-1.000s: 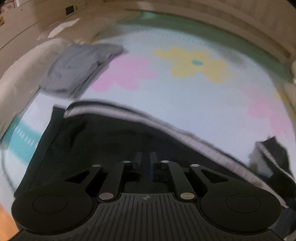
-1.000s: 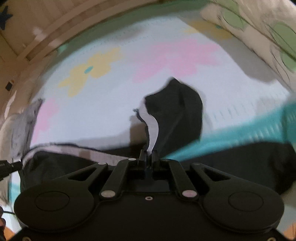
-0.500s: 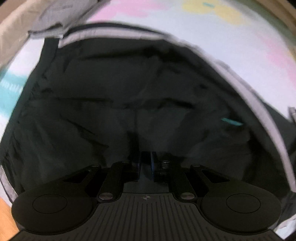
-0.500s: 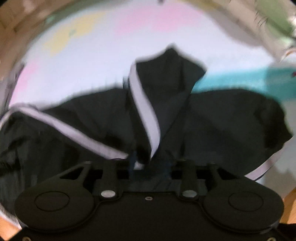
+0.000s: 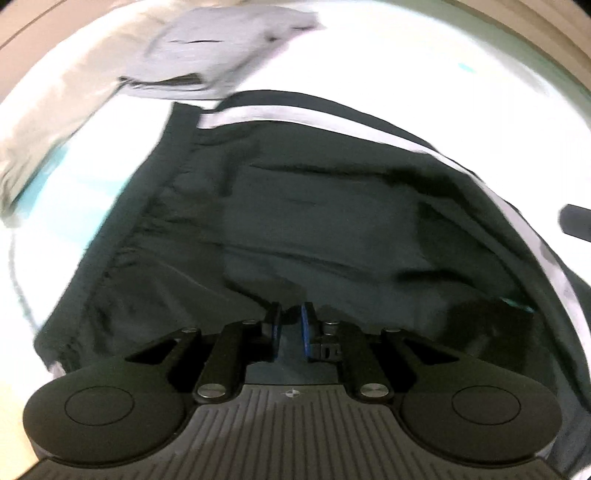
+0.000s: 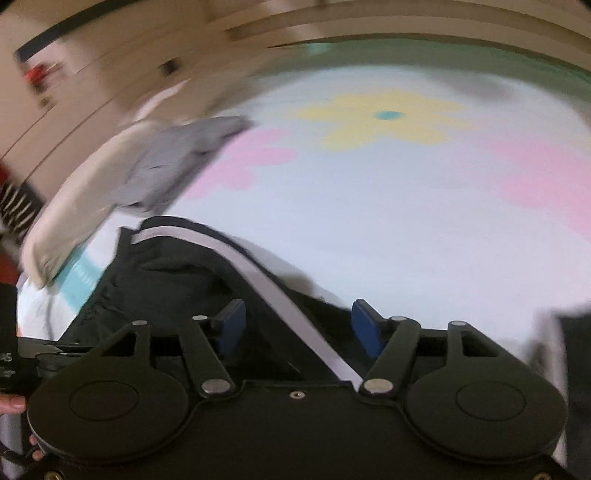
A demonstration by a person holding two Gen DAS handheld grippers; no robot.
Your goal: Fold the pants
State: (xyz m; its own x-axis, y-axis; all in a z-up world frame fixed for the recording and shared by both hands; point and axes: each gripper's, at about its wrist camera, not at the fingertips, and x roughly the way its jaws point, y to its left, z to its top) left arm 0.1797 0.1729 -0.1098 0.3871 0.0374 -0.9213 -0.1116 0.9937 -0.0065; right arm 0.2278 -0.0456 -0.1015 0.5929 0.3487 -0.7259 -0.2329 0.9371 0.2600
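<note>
Black pants [image 5: 332,221] with a white side stripe [image 5: 295,114] lie spread on a flower-print sheet [image 6: 388,184]. In the left wrist view they fill the middle, and my left gripper [image 5: 290,325] is shut on a fold of their black fabric, close above the garment. In the right wrist view the pants [image 6: 177,280] lie at the lower left, the stripe [image 6: 280,295] running between the fingers. My right gripper [image 6: 297,325] hangs over that stripe with its jaws opening; the blue pads [image 6: 232,325] do not press the cloth. A dark piece [image 5: 576,221] shows at the left view's right edge.
A folded grey garment [image 5: 221,48] [image 6: 177,162] lies beyond the pants' waistband, beside a beige pillow [image 5: 55,110] [image 6: 74,214]. A wooden rail [image 6: 332,29] borders the sheet's far side. Fingers of a person's hand [image 6: 11,402] show at the left edge.
My right gripper let go of the pants leg it was pinching, spread its fingers and swung across. My left gripper, still shut on fabric, sank toward the pants.
</note>
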